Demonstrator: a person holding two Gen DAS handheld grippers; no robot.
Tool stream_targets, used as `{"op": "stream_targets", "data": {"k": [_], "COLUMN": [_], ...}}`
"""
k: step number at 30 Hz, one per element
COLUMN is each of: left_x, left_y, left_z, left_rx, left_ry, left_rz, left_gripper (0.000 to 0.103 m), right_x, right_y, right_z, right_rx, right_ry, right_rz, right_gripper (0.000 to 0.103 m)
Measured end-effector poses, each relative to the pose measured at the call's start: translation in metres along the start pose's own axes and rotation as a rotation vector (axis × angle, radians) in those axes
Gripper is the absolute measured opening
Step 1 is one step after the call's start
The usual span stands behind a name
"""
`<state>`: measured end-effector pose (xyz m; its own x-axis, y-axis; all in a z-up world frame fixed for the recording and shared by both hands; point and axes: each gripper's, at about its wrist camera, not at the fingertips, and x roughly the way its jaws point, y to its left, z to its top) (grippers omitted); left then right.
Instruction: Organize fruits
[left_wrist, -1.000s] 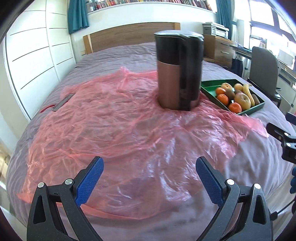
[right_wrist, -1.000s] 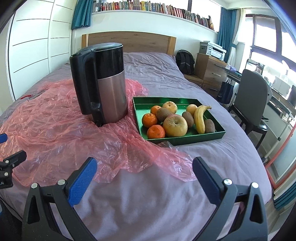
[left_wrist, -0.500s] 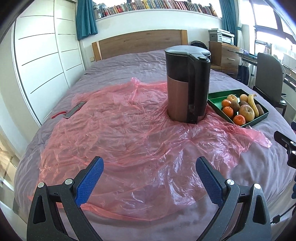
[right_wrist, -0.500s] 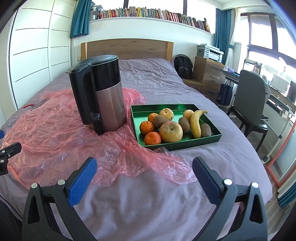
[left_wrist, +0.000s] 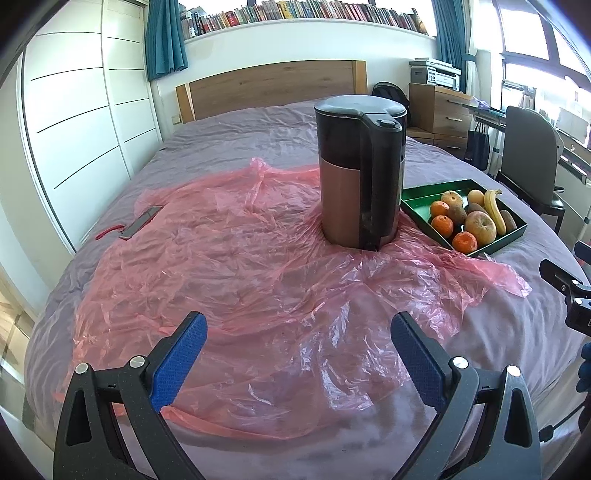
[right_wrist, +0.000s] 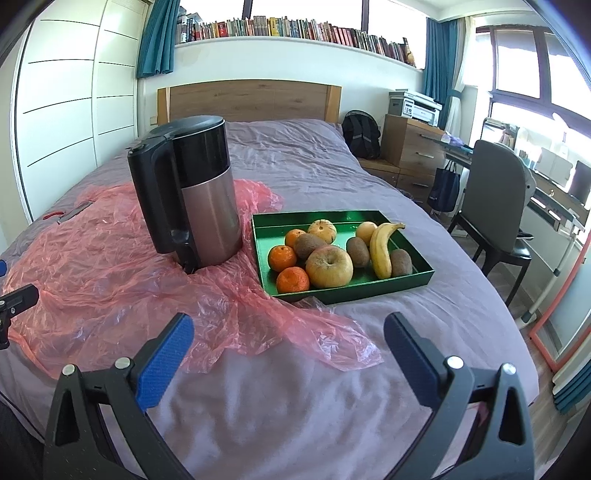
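We held both the left gripper (left_wrist: 295, 334) and the right gripper (right_wrist: 288, 334) spread wide and empty, while all the fruit (right_wrist: 328, 266) lay in the green tray (right_wrist: 424, 275) mid-frame, fitting either a finished sorting or one pending.

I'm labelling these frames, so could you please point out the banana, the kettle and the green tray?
banana (right_wrist: 381, 251): right wrist view, middle of its yellow body.
kettle (right_wrist: 210, 221): right wrist view, steel lower body.
green tray (right_wrist: 369, 291): right wrist view, near outer wall.
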<state>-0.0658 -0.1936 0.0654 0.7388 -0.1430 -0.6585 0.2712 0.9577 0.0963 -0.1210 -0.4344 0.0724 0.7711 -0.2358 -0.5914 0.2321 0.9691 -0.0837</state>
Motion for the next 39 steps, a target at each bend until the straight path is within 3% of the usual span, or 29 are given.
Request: {"op": "stream_targets", "data": {"k": [39], "left_x": [0.014], "left_y": [-0.009], "left_z": [0.000], "left_rx": [-0.004], "left_ry": [0.039], "left_rz": [-0.048], "left_gripper": [0.098], "right_x": [0.012], "right_y": [-0.010], "right_z": [-0.005], "right_rx": [0.021], "right_ry": [0.022], "right_rz": [-0.016], "right_gripper": [0.103]}}
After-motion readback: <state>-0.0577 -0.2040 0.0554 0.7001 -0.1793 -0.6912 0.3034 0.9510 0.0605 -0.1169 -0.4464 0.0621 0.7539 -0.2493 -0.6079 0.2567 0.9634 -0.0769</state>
